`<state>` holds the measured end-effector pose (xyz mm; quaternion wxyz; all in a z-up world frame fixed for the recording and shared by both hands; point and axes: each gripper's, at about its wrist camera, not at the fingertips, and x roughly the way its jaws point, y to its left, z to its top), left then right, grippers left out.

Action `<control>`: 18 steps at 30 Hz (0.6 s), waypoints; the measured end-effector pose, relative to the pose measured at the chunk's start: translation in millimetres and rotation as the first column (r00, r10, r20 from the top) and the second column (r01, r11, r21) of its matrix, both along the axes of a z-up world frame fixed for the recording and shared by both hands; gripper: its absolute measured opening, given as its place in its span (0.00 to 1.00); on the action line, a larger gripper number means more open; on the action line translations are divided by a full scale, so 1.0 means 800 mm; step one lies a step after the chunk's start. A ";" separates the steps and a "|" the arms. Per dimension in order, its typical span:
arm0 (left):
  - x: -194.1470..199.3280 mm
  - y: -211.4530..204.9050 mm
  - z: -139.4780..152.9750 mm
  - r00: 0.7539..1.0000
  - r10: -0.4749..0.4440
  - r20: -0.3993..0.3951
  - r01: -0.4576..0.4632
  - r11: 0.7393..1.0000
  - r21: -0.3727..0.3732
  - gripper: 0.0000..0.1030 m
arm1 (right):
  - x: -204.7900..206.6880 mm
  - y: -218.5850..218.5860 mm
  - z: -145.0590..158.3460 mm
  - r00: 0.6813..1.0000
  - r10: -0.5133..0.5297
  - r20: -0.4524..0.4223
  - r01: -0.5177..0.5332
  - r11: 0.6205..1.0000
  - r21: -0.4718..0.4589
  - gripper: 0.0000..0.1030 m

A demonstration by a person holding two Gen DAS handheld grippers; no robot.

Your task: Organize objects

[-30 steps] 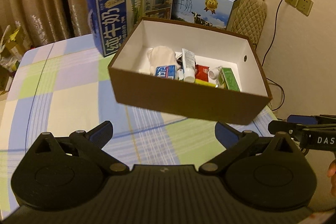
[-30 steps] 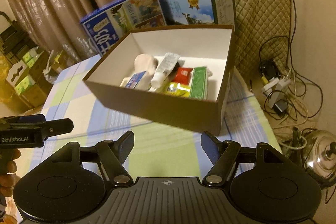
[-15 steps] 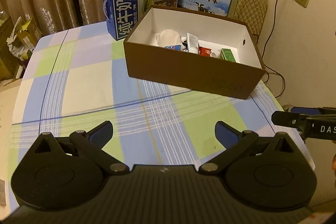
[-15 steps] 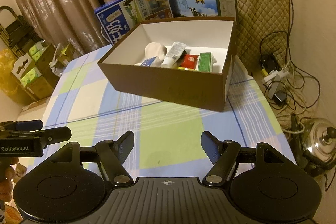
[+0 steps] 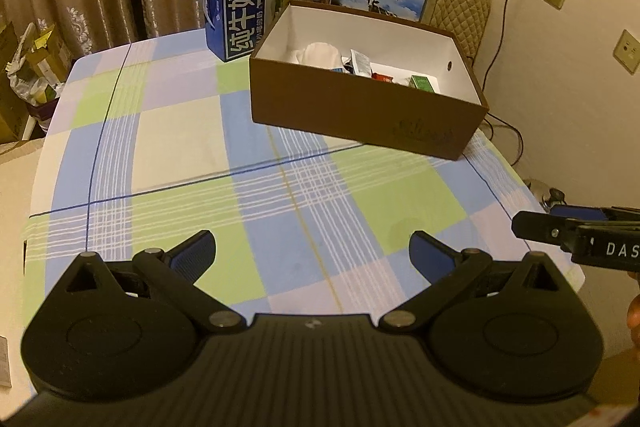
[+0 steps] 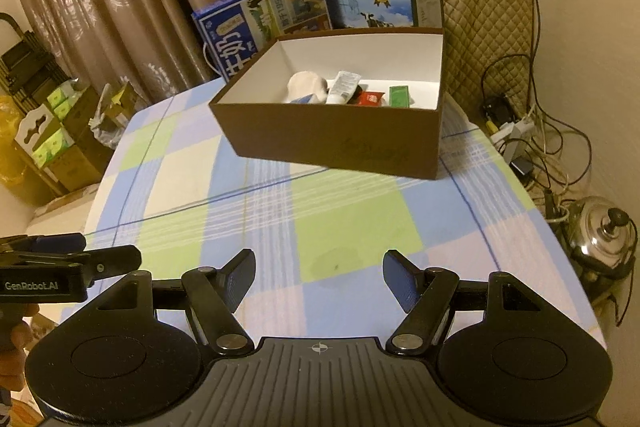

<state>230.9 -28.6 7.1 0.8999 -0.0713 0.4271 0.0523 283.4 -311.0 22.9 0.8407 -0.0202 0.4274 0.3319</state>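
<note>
The left gripper (image 5: 312,253) hangs over the checked cloth (image 5: 180,147), its ribbed blue pads spread wide and holding nothing. At about one o'clock from it stands the brown cardboard box (image 5: 360,111), rectangular, with smooth white inner walls. Inside it lie a soft white bundle (image 5: 318,55), a white tube (image 6: 342,89), a red packet (image 6: 370,99) and a small green carton (image 6: 399,95). The right gripper (image 6: 319,277) is also released and empty; the box sits at twelve o'clock from it.
</note>
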 end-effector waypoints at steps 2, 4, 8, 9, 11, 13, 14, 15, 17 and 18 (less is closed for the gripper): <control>-0.008 0.004 0.000 1.000 -0.013 -0.004 0.013 1.000 -0.002 0.99 | -0.011 0.004 0.001 1.000 -0.003 0.000 0.003 1.000 -0.003 0.66; -0.016 0.009 -0.001 1.000 -0.027 -0.004 0.027 1.000 -0.007 0.99 | -0.024 0.009 0.001 1.000 -0.007 0.001 0.007 1.000 -0.009 0.66; -0.029 0.015 -0.001 0.999 -0.053 -0.006 0.053 0.999 -0.001 0.99 | -0.045 0.015 -0.001 1.000 -0.016 -0.001 0.016 1.000 -0.024 0.66; -0.032 0.017 -0.002 0.998 -0.059 -0.006 0.059 0.998 -0.003 0.99 | -0.050 0.017 -0.002 1.000 -0.020 -0.001 0.020 0.999 -0.028 0.66; -0.038 0.021 -0.002 0.998 -0.067 -0.008 0.067 0.998 -0.004 0.99 | -0.058 0.019 -0.003 1.000 -0.025 -0.002 0.025 0.999 -0.032 0.66; -0.043 0.023 -0.003 0.997 -0.072 -0.008 0.072 0.997 -0.004 0.99 | -0.065 0.021 -0.003 0.999 -0.032 -0.002 0.032 0.999 -0.037 0.66; -0.044 0.024 -0.003 0.997 -0.075 -0.008 0.075 0.997 -0.003 0.99 | -0.068 0.022 -0.004 0.999 -0.033 -0.002 0.033 0.999 -0.038 0.66; -0.047 0.026 -0.003 0.997 -0.078 -0.006 0.078 0.997 -0.003 0.99 | -0.072 0.023 -0.004 0.999 -0.035 -0.003 0.035 0.999 -0.040 0.66; -0.051 0.028 -0.002 0.996 -0.085 -0.003 0.085 0.996 -0.004 0.99 | -0.078 0.025 -0.005 0.999 -0.038 -0.001 0.037 0.998 -0.043 0.66; -0.052 0.029 -0.002 0.996 -0.087 -0.002 0.087 0.996 -0.004 0.99 | -0.080 0.026 -0.004 0.999 -0.039 0.000 0.039 0.998 -0.045 0.66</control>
